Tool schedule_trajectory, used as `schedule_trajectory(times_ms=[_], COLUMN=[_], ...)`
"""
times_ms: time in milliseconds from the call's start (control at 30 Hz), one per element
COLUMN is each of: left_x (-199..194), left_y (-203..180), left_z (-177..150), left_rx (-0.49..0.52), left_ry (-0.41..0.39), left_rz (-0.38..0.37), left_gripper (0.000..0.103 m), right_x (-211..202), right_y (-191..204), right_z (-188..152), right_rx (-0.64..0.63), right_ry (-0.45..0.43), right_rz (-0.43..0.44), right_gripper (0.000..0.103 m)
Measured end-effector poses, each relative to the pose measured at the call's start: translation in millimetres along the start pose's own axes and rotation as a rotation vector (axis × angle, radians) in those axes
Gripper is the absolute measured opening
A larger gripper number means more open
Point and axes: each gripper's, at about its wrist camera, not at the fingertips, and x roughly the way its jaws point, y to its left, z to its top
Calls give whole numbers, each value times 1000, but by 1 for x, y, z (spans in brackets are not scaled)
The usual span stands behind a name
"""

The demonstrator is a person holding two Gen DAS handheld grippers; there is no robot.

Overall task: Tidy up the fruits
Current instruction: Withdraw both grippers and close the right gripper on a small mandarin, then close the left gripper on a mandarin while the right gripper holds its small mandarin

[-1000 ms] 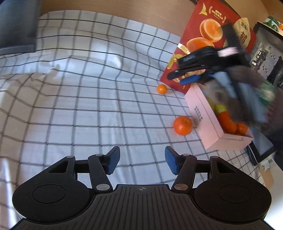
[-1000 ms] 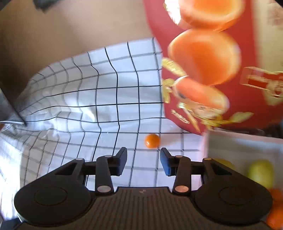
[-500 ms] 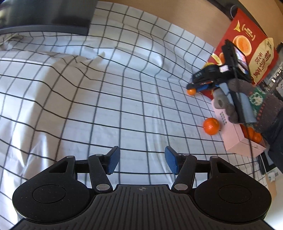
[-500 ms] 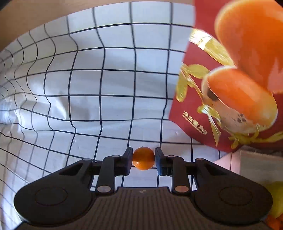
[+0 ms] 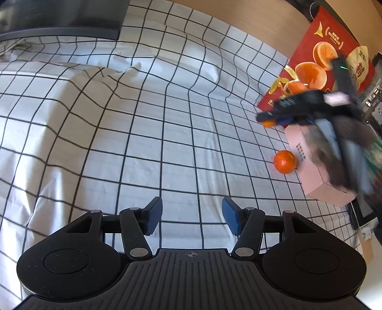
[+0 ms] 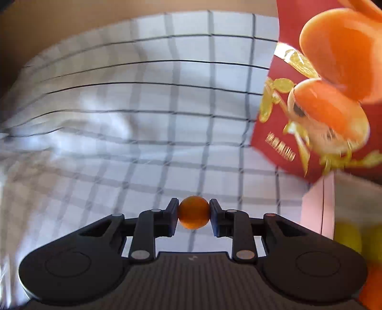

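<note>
Orange and small, a round fruit [image 6: 193,212] sits clenched between the two pads of the right claw [image 6: 193,214], one pad pressing on each side of it. From the left wrist view the same small fruit [image 5: 268,123] shows as an orange spot at the tip of the right claw [image 5: 269,119], above the checked cloth [image 5: 148,133] and close to the near end of the pink box [image 5: 310,167]. A gloved hand [image 5: 334,152] carries that claw, and the whole of it is blurred.

Behind it a red carton [image 5: 322,64] printed with halved oranges leans upright at the far edge of the cloth. A larger orange [image 5: 284,161] lies on the cloth, touching or nearly touching the long side of the pink box. In the right wrist view a yellow fruit [image 6: 348,238] shows inside the box, blurred, past its pink wall [image 6: 315,209].

The left claw [image 5: 192,219] stands released, its blue pads [image 5: 152,218] wide apart with nothing between them, over bare cloth and well apart from the fruit. A dark flat object [image 5: 59,21] rests at the far left corner of the cloth.
</note>
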Motion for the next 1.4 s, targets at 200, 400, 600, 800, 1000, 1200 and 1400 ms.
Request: schedule_trajectory(times_ms=[200, 400, 600, 800, 1000, 1200, 1400], left_x=[18, 34, 50, 59, 70, 106, 134], left_y=[-21, -57, -91, -115, -146, -175, -187], left_z=[6, 9, 1, 8, 47, 60, 48], left_rx=[63, 160, 252, 302, 373, 473, 544], left_ry=[26, 48, 91, 72, -19, 16, 69], left_rz=[-22, -86, -136, -156, -146, -96, -46], left_gripper=[60, 60, 60, 60, 60, 60, 60], right_x=[-78, -104, -114, -111, -115, -113, -108], right_y=[5, -15, -41, -56, -56, -47, -32], right_z=[-66, -142, -201, -225, -241, -250, -260], right_rx=[-42, 39, 65, 149, 174, 140, 44], right_ry=[-46, -35, -36, -69, -137, -178, -194], right_rz=[114, 74, -42, -68, -102, -114, -170], right_gripper=[27, 27, 27, 28, 67, 79, 92])
